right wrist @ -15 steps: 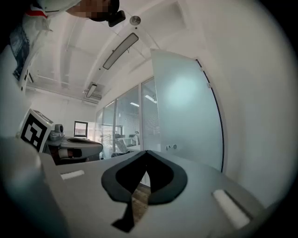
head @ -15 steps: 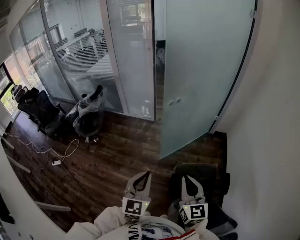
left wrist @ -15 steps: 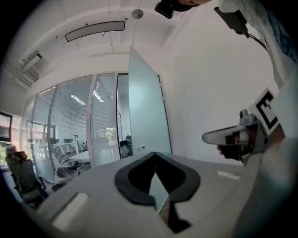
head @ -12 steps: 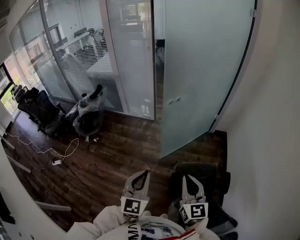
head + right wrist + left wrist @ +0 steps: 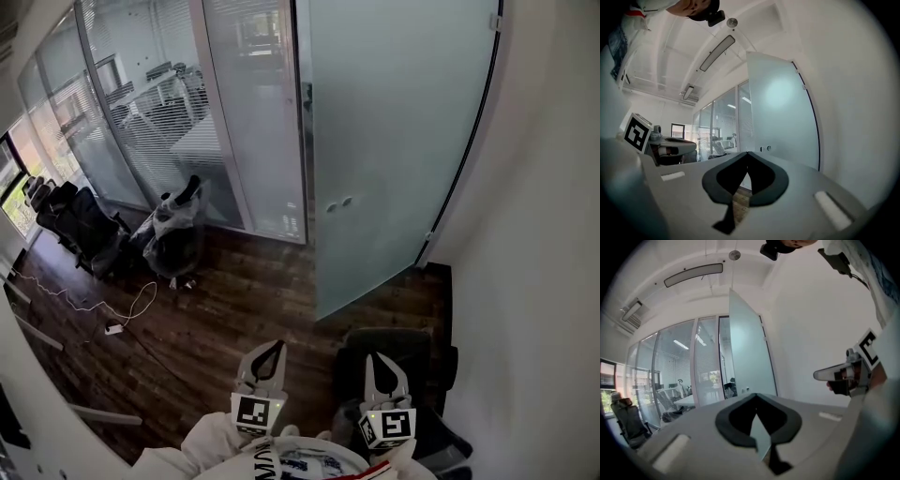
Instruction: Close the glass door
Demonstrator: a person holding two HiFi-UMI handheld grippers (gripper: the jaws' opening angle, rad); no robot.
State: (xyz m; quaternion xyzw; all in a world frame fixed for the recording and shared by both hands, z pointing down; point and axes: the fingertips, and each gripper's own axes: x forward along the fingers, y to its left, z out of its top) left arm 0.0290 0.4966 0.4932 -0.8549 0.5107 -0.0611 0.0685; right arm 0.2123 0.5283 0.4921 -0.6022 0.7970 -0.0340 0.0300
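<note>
Door: the tall frosted glass door (image 5: 394, 141) stands ajar well ahead of both pairs of fingers, hinged along the white wall (image 5: 544, 234) to their right.
Fingers: the left gripper (image 5: 272, 349) and right gripper (image 5: 380, 361) are each pressed together at the tips, pinching nothing, and neither touches the door.
Step in hand: probably the approach.
Doing it well: press the closed tips flat near the two small round fittings (image 5: 337, 202), close to the free edge, and push steadily.
In the way: a black padded office chair (image 5: 403, 342) sits just under the right fingers.
Around: left of the left fingers are a plastic-wrapped chair (image 5: 173, 230), a white floor cable (image 5: 131, 305) and a blind-lined glass partition (image 5: 187, 112).
</note>
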